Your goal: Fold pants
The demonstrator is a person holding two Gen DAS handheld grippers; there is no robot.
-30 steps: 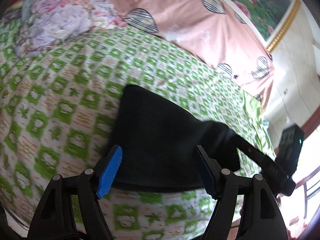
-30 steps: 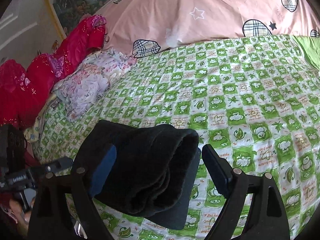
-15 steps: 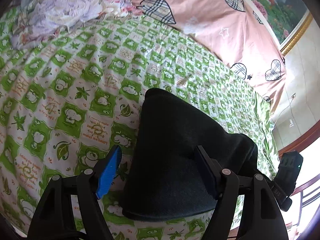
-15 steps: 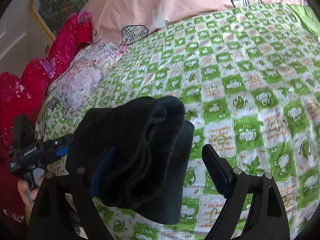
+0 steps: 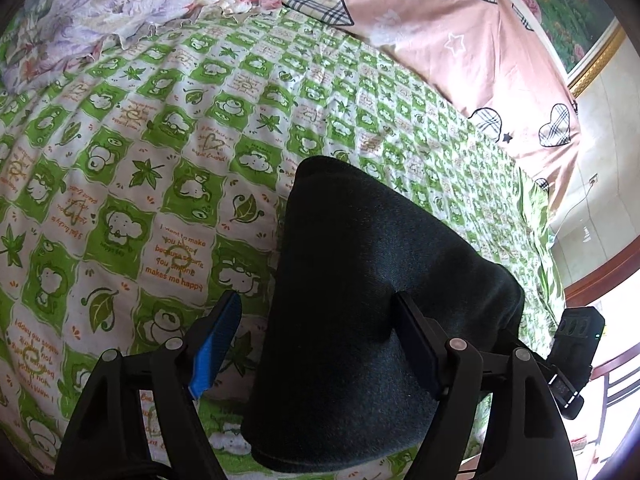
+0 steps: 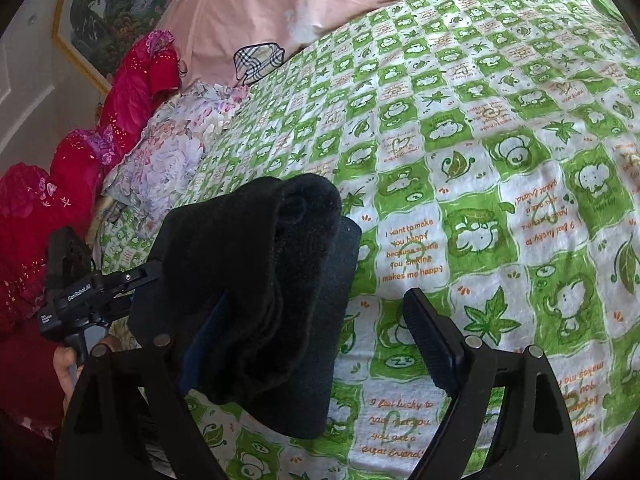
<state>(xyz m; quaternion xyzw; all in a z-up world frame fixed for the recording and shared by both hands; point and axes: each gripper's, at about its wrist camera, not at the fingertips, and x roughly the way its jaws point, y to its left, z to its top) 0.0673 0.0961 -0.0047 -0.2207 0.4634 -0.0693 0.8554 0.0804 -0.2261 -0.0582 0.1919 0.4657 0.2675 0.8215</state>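
Observation:
The black pants lie folded into a thick bundle on the green checked bed sheet. In the left wrist view my left gripper is open, its fingers spread to either side of the bundle's near left part, over the fabric. In the right wrist view the pants show stacked layers at their right end. My right gripper is open, its left finger against the bundle's side and its right finger over bare sheet. The left gripper body shows beyond the bundle.
A pink duvet with plaid hearts lies along the bed's far side. A floral pillow and red bedding sit at the bed's left end. The bed's right edge meets a wall and a wooden frame.
Both cameras have moved closer and lower over the bundle, which now looks larger. The pants stay folded in place. Both grippers remain open.

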